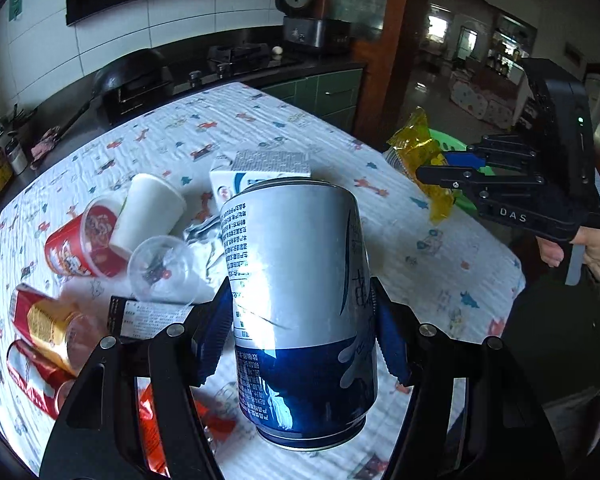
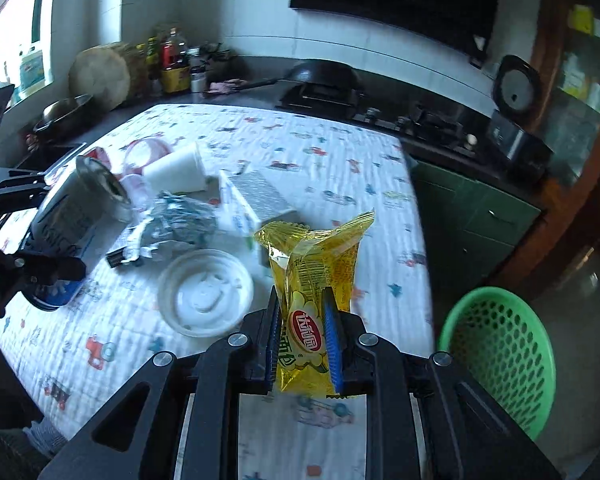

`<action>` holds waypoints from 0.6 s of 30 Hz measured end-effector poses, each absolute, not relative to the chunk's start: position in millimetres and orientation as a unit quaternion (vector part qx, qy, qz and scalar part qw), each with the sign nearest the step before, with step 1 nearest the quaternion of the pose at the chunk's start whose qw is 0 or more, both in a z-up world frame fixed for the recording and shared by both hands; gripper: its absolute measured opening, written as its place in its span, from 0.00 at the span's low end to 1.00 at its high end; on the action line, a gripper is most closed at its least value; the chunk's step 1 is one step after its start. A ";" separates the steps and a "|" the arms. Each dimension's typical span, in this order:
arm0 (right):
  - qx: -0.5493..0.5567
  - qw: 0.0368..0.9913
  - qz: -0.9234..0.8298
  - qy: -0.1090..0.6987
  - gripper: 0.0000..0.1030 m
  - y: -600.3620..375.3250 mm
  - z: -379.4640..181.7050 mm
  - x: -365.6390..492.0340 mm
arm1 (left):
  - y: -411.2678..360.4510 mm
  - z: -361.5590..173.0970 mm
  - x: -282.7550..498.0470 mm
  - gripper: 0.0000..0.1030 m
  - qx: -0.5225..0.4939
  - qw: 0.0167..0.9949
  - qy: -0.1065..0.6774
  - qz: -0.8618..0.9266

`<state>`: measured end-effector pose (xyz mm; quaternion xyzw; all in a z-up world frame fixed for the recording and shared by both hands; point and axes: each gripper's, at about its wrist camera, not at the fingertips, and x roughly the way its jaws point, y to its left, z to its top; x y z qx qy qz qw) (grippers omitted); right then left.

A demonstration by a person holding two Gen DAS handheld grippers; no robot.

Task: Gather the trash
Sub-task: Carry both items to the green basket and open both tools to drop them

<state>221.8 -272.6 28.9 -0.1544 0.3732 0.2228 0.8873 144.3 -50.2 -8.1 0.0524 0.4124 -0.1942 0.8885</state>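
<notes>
Left gripper [image 1: 304,320]: jaws set wide, one on each side of a blue-and-silver can [image 1: 300,300], blue pads pressed to its sides. The can is held clear of the surface [image 1: 300,128], tilted, its base toward the camera. In the right wrist view the same can [image 2: 76,224] appears at the left edge, open top tilted up and to the right, with the left gripper's black fingers [image 2: 56,270] around it.

Right gripper [image 2: 302,344]: jaws nearly closed, pinching the lower part of a yellow snack wrapper [image 2: 316,276]. The wrapper stands upright between the blue pads, crimped top edge uppermost, and hangs above the near edge of the surface. From the left wrist view the right gripper [image 1: 450,168] is over the right edge of the surface with the wrapper [image 1: 420,160] in its tips.

Green perforated basket [image 2: 500,356]: on the floor, beside the right edge of the surface and below its level; the wrapper is near it but not over it.

Remaining on the patterned cloth: a white carton [image 1: 236,178] lying behind the can; a white paper cup [image 1: 148,212] on its side, touching a red printed cup [image 1: 80,248]; a clear plastic cup [image 1: 160,266] in front of them; crumpled foil [image 2: 172,220] in the middle; a round white lid [image 2: 206,292] lying flat, just left of the wrapper. Two red and gold packets [image 1: 40,328] lie at the left edge of the surface. A red wrapper [image 1: 152,432] is partly hidden under the left gripper's frame.
</notes>
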 end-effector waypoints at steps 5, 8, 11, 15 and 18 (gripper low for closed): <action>-0.119 0.903 0.124 0.394 0.19 -348.7 23.5 251.4 | -91.2 2.3 164.0 0.62 0.057 0.881 0.406 -0.237; -0.089 0.905 0.075 0.409 0.19 -394.1 12.8 271.8 | -117.9 7.9 178.0 0.62 0.065 0.877 0.401 -0.256; -0.071 0.901 0.037 0.425 0.19 -431.2 -4.9 289.5 | -145.0 12.5 195.3 0.62 0.071 0.873 0.399 -0.272; -0.048 0.897 0.008 0.439 0.22 -467.4 -26.8 303.3 | -177.7 14.4 223.0 0.58 0.072 0.864 0.405 -0.290; -0.024 0.896 -0.002 0.444 0.33 -488.5 -39.4 311.3 | -202.4 14.4 242.0 0.58 0.077 0.859 0.409 -0.299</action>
